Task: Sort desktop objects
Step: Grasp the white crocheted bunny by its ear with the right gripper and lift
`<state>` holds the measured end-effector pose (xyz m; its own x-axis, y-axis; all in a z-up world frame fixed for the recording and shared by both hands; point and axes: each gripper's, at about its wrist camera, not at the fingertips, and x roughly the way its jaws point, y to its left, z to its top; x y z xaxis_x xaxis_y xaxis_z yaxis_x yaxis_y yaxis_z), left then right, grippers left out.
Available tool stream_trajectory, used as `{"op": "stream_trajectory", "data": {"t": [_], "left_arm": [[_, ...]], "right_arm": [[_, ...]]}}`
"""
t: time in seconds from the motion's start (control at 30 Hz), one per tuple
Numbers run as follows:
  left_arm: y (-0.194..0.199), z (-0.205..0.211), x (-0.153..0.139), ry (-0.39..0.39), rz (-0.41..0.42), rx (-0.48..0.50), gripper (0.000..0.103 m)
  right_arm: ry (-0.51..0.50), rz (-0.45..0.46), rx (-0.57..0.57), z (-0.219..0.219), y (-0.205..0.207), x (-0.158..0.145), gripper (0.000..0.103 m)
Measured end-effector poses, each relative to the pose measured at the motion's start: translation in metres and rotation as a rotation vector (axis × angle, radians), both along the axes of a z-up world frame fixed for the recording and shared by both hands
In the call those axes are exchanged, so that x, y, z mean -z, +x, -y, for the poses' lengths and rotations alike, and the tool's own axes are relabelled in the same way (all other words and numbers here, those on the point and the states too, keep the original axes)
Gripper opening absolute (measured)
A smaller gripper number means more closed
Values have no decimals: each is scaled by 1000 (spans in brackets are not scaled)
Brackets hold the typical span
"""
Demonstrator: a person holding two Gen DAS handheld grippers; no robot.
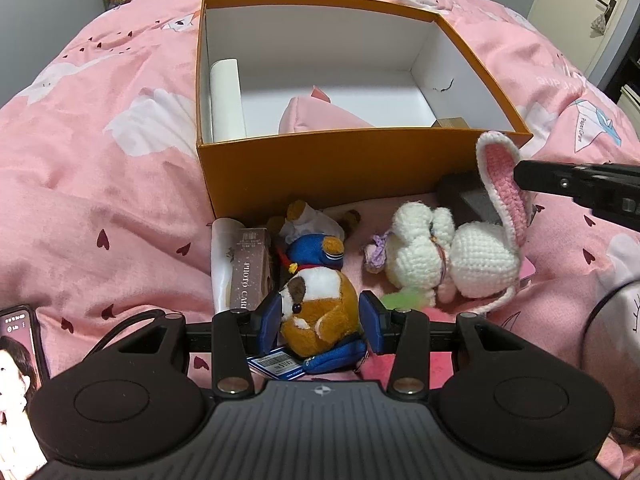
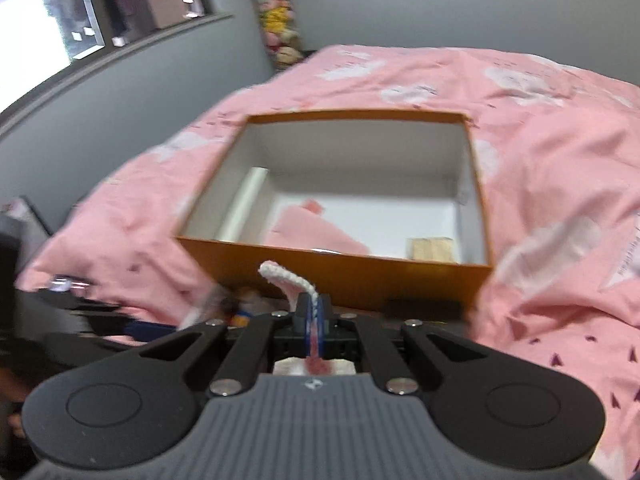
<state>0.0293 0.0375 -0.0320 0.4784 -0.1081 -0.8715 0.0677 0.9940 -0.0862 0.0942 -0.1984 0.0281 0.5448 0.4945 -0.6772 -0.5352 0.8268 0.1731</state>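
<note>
Your two tongs each grip a soft toy in front of the orange box.

Your left tongs (image 1: pixel 319 322) clamp the brown-and-white plush dog (image 1: pixel 320 304), which lies on the pink bed cover (image 1: pixel 100 200) just before the orange box (image 1: pixel 320 168). Your right tongs (image 2: pixel 314 312) are pinched tight on one ear of the white crochet rabbit (image 1: pixel 452 256); the ear stands up beside the box's near corner while the body hangs close to the cover. A photo-card box (image 1: pixel 250 268) lies beside the dog. Inside the orange box are a white roll (image 1: pixel 227 98) and a pink cushion (image 1: pixel 316 118).
</note>
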Motion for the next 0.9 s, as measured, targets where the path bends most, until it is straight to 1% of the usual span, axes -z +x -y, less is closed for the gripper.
{"op": "stream_trajectory", "data": {"t": [0.13,0.2,0.23,0.3,0.37,0.43,0.6,0.73,0.83,0.9], "left_arm": [[0,0,3,-8,-2,4,50],[0,0,5,-12,-4,8,50],[0,-1,6,-15,-5,8,50],[1,-2,8,-23,-9,6,50],[1,-3,9,-38,-13,4,50],[1,-4,10,-46,-17,2,50],[1,-4,11,-41,-17,5,50],[1,-3,11,-39,-19,6,50],[0,-3,11,-41,-17,6,50],[1,-4,12,-51,-19,7,52]], "right_arm": [[-52,-13,65,7,11,14,5],[-70,-19,72,9,12,17,9],[-62,-20,64,11,11,17,9],[-53,-22,44,12,8,16,11],[-42,-22,6,11,4,14,17],[-49,-30,-59,7,-2,13,35],[-94,-55,-162,-2,-15,21,38],[-117,-84,-210,-9,-19,29,55],[-139,-109,-221,-14,-18,39,57],[-156,-126,-212,-17,-15,47,57]]}}
